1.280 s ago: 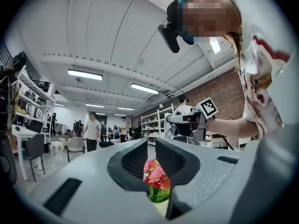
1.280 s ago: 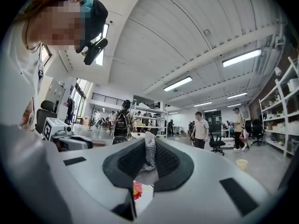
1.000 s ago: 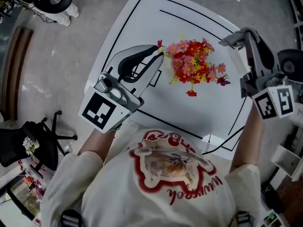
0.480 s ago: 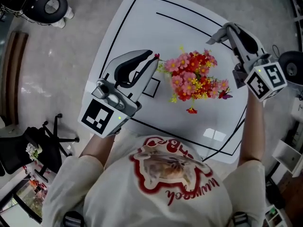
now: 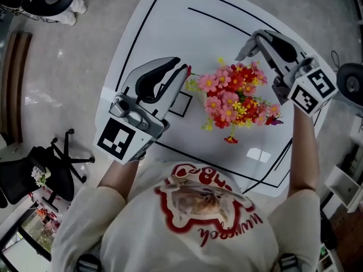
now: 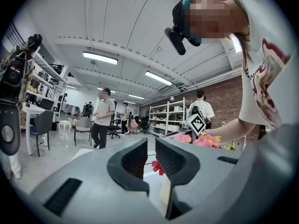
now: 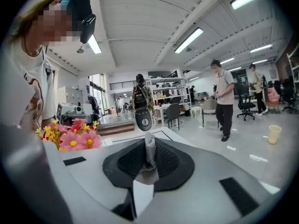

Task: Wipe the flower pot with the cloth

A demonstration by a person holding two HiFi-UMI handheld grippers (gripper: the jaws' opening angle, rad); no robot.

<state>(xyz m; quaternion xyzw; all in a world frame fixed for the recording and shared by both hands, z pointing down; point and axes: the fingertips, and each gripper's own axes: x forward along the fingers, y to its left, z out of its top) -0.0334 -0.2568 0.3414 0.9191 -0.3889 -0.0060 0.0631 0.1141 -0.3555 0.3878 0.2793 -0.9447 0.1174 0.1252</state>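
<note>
Head view: the flowers (image 5: 235, 95) stand mid-way across the table (image 5: 170, 16), and I can't see the flower pot under the blooms. The left gripper (image 5: 184, 71) is just left of them, the right gripper (image 5: 249, 43) at their far right.

Left gripper view: its jaws are narrowly apart and empty.

Right gripper view: only here do I see the cloth (image 7: 148, 158), pinched between closed jaws.

Reaching in blind, I could snag blooms or tip the pot.

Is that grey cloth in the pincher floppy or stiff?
Probably floppy: the cloth is squashed into a thin fold between the jaws of the right gripper. Its knitted-looking weave suggests it is light and not very slippery.
</note>
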